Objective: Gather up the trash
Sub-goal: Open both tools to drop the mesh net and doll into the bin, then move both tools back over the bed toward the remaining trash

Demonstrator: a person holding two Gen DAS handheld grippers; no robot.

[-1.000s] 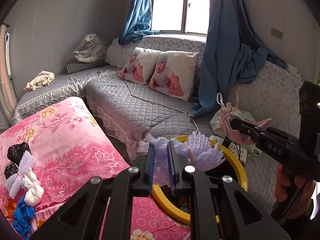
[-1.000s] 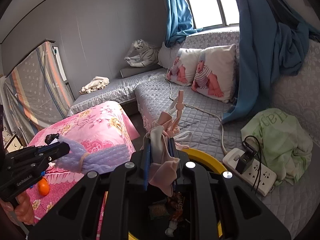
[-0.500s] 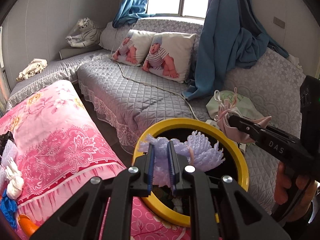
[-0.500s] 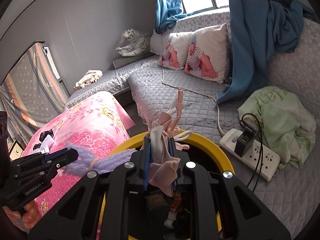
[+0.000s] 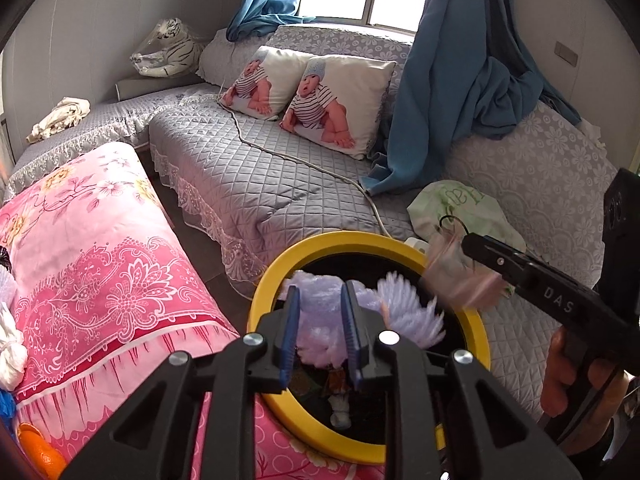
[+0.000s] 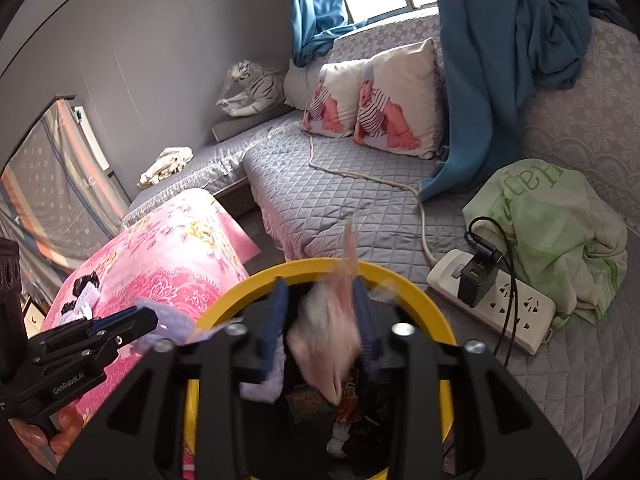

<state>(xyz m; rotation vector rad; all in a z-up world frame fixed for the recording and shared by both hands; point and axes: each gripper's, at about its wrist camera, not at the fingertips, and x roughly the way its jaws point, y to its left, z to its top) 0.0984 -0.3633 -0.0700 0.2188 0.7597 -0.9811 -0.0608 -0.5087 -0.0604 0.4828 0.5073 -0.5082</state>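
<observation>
Trash is dropping: our left gripper (image 5: 320,332) and right gripper (image 6: 320,320) have spread their jaws since half a second ago, releasing the purple foam net (image 5: 324,320) and blurred pink wrapper (image 6: 328,352) above the yellow-rimmed bin (image 5: 276,276). More scraps (image 5: 10,354) wait far left on the pink cloth (image 5: 100,260).

A grey quilted sofa (image 5: 248,168) runs along the wall, with 2 baby-print cushions (image 5: 316,96) leaning against its back and a white cable (image 5: 304,160) trailing across the seat. A blue curtain (image 5: 460,92) drapes onto it. A plush white tiger (image 5: 168,50) sits in the corner. A white power strip (image 6: 492,300) lies beside a green bag (image 6: 552,232).
</observation>
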